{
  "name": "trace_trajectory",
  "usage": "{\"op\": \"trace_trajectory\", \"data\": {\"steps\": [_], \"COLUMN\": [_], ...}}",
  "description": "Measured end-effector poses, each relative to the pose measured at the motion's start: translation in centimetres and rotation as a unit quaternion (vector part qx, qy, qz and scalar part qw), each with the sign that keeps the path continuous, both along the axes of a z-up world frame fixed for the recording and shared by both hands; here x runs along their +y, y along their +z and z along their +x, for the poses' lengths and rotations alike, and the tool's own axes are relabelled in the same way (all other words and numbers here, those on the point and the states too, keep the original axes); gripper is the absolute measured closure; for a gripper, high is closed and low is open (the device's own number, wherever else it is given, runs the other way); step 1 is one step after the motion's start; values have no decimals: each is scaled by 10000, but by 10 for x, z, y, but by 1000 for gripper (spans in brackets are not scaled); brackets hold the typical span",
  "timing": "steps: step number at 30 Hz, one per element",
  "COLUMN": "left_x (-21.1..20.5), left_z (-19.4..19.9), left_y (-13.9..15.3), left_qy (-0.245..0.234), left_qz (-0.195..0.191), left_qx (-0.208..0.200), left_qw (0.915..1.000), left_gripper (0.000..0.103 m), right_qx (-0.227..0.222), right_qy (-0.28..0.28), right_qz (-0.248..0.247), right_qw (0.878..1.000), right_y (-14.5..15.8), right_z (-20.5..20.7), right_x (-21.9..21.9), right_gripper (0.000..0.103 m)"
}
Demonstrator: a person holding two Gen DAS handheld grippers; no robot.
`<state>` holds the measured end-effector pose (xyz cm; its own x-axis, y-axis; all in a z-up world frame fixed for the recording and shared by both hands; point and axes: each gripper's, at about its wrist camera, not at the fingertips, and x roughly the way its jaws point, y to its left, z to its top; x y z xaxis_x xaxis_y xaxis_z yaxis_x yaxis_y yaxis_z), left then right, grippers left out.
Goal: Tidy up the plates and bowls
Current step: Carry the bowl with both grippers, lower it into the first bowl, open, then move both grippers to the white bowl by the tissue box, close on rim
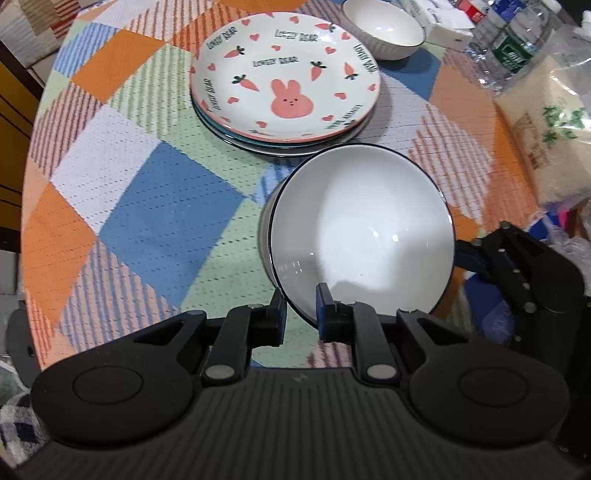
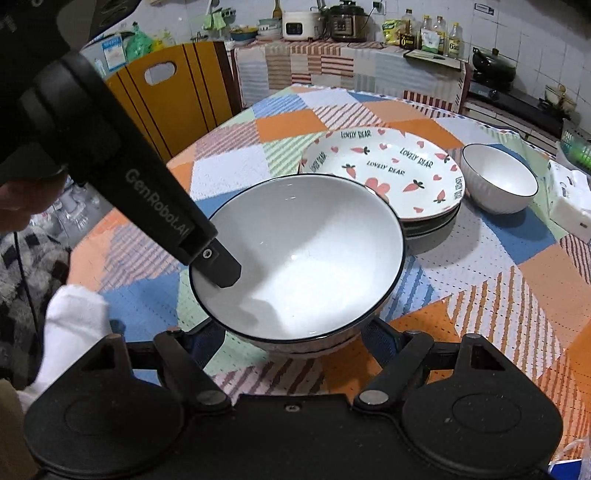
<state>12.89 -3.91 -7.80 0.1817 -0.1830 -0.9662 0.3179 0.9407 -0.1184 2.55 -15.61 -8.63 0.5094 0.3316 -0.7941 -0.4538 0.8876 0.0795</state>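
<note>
Glossy ceramic bowl (image 1: 364, 229), woven tablecloth (image 1: 147, 206)

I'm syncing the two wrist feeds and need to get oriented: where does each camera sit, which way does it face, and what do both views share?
Left wrist: sits behind the left claw, looks steeply down at the patchwork table; its claw pinches the rim of the large bowl; the right claw enters at right.
Right wrist: sits behind the right claw, faces across the table toward the kitchen counter; a gloved hand shows.
Shared: large bowl, bunny plate, small bowl.
</note>
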Motion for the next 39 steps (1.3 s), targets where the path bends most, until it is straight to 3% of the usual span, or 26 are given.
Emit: {"op": "trace_trajectory", "data": {"steps": [3, 11, 25, 39], "left_x": [-8, -10, -21, -59], "left_z": [-2, 4, -1, 32], "left_y": [-5, -8, 66, 94], "left_qy": [-117, -90, -667, -911], "left_qz": [366, 354, 547, 280], "left_qx": [-205, -96, -711, -978], "left_qw": [9991, 9993, 9937, 9906], "left_gripper": [86, 82, 67, 52], "right_qx": [-72, -169, -374, -415], "right_qy": [86, 74, -199, -973], "right_qz": [-198, -336, -380, -139], "right_qw": [9997, 9993, 9984, 9943], "right_y": [-3, 3, 55, 80], "right_z": [-1, -4, 2, 41], "right_x": [5, 2, -48, -100], "right_gripper": [18, 19, 17, 16]}}
